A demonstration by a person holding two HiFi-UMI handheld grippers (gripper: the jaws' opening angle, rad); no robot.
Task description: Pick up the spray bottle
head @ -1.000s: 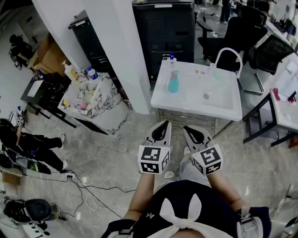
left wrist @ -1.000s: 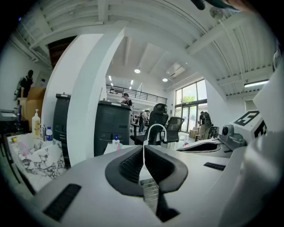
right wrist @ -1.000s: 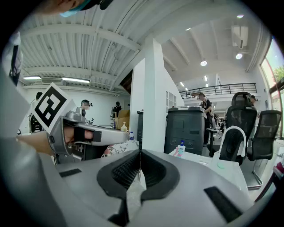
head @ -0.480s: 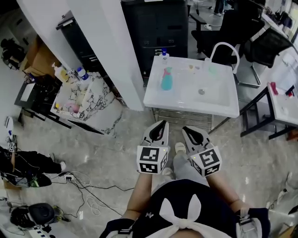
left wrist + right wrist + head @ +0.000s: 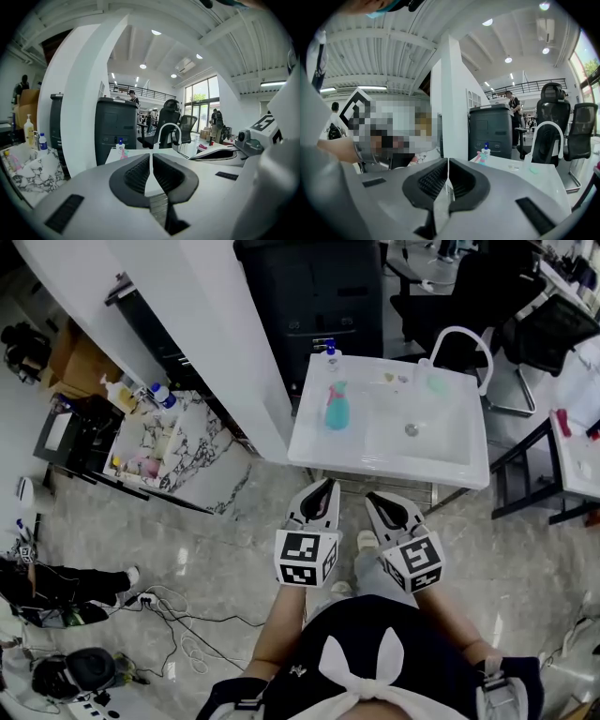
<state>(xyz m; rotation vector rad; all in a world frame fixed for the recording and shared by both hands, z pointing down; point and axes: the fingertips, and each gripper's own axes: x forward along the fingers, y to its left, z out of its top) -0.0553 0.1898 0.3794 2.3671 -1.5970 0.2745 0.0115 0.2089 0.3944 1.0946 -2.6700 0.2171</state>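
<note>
The pick-up has not yet been begun. The spray bottle (image 5: 337,407), teal with a pink top, is seen standing upright on the left part of the white bench (image 5: 450,460), untouched, with a small blue-capped bottle (image 5: 329,354) near it toward the bench's back edge.

The left tool (image 5: 326,484) and the right tool (image 5: 372,499) are held side by side over the floor, short of the bench's near edge and well apart from the spray bottle. In both gripper views the jaws are shown pressed together, with nothing caught between them.

Everything is judged to remain: the bench must be reached, one tool must be spread, brought round the bottle's body, closed on it, and the bottle lifted clear.
</note>
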